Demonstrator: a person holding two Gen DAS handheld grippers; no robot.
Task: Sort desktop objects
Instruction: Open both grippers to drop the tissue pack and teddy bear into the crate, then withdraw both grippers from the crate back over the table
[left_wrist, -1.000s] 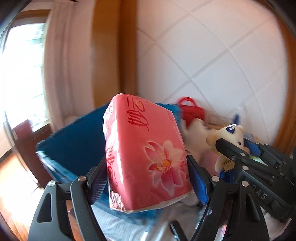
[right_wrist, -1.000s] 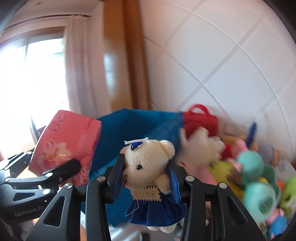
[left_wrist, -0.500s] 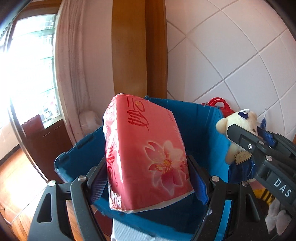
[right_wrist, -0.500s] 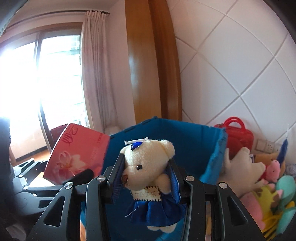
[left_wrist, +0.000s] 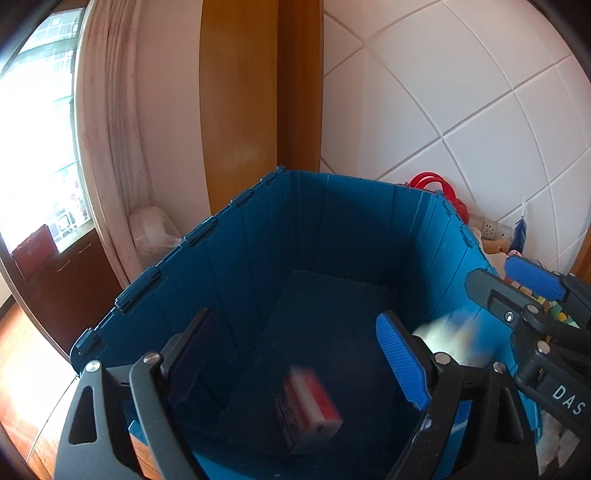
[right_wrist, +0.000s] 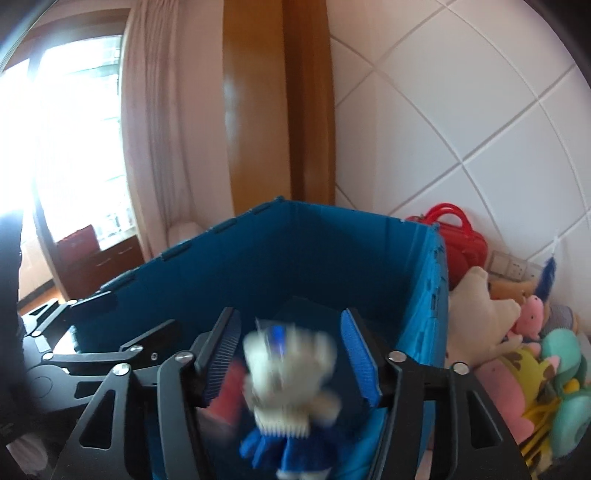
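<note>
The left gripper (left_wrist: 295, 360) stood with jaws spread wide, gripping nothing; just beside it the right gripper (right_wrist: 291, 354) gaped likewise.

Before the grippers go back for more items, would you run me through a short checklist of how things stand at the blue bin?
1. Left gripper released: ok, fingers spread with nothing between them.
2. Tissue pack inside the blue bin: ok, blurred, low in the bin; landed or falling, cannot tell.
3. Right gripper released: ok, jaws spread wider than the teddy bear.
4. Teddy bear settled: cannot tell, blurred, apparently mid-drop over the bin.
5. Grippers clear of each other: ok, side by side without touching.
6. More to sort: ok, plush toys and a red bag sit right of the bin.
</note>
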